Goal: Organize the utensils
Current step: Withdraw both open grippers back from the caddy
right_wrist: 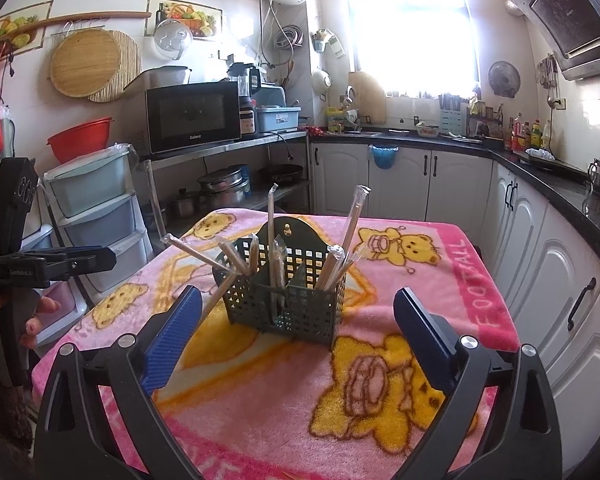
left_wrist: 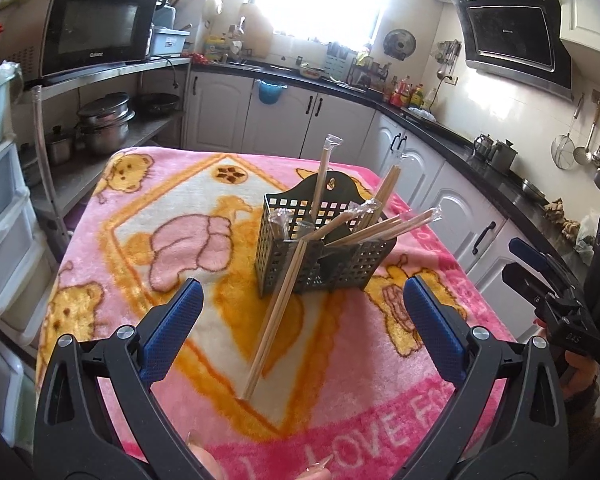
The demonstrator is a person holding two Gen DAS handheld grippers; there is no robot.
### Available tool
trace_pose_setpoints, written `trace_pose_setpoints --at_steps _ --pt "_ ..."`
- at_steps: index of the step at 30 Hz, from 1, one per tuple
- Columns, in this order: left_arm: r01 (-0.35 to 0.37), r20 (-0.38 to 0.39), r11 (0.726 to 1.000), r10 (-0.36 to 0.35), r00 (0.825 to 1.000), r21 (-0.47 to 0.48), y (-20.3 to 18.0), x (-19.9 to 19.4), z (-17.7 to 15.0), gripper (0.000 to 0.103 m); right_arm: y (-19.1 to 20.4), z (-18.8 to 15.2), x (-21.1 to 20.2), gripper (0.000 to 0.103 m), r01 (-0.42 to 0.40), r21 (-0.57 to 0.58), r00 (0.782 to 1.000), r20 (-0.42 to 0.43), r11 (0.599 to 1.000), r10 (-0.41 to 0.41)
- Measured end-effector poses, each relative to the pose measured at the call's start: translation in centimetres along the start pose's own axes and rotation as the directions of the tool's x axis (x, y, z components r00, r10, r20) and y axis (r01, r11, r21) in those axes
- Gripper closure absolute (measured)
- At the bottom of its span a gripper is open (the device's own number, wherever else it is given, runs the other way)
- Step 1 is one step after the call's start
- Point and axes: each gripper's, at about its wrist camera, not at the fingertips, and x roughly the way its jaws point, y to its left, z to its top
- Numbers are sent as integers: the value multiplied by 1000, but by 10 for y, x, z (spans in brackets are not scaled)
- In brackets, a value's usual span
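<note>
Mostly done, by the look of it: nearly all the chopsticks (right_wrist: 332,268) stand in the caddy (right_wrist: 300,300), which sits mid-worktop (left_wrist: 380,400) on the pink bear blanket (right_wrist: 420,240). One pair (left_wrist: 278,312) is left, judging from the left wrist view: its lower end rests on the blanket, its upper end leans against the caddy's front wall, and it appears to be outside the compartments; where its top goes among the other sticks I can't tell. In the right wrist view the same pair (right_wrist: 216,300) slants off the caddy's left corner. Left tongs (left_wrist: 304,304) are wide, nothing between the pads, lined up on that leaning pair with a gap remaining. Right tongs (right_wrist: 298,320) are also wide and empty, facing the caddy from a short way off, no contact. Caddy: dark plastic, perforated grid walls, divided into compartments, raised back plate with a hanging hole. Chopsticks: pale wood, most in clear wrappers with crimped tops, fanned out at mixed angles, some upright, some leaning far over the rim. Remaining work, I'd say: pick up the stray pair and drop it in.
</note>
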Motion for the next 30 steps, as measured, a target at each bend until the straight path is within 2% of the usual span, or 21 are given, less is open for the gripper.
trace_pose_setpoints --at_steps 10,23,30 --pt "-60 30 998 59 998 10 1 -2 -20 11 1 -20 1 8 -4 13 1000 -24 1000 4" --pt "-154 82 988 152 985 26 -8 3 -47 11 6 -50 4 8 38 0 999 -35 999 -38" --pt "-152 104 988 148 983 26 -15 11 -67 10 7 -68 5 7 62 22 998 -25 998 -62"
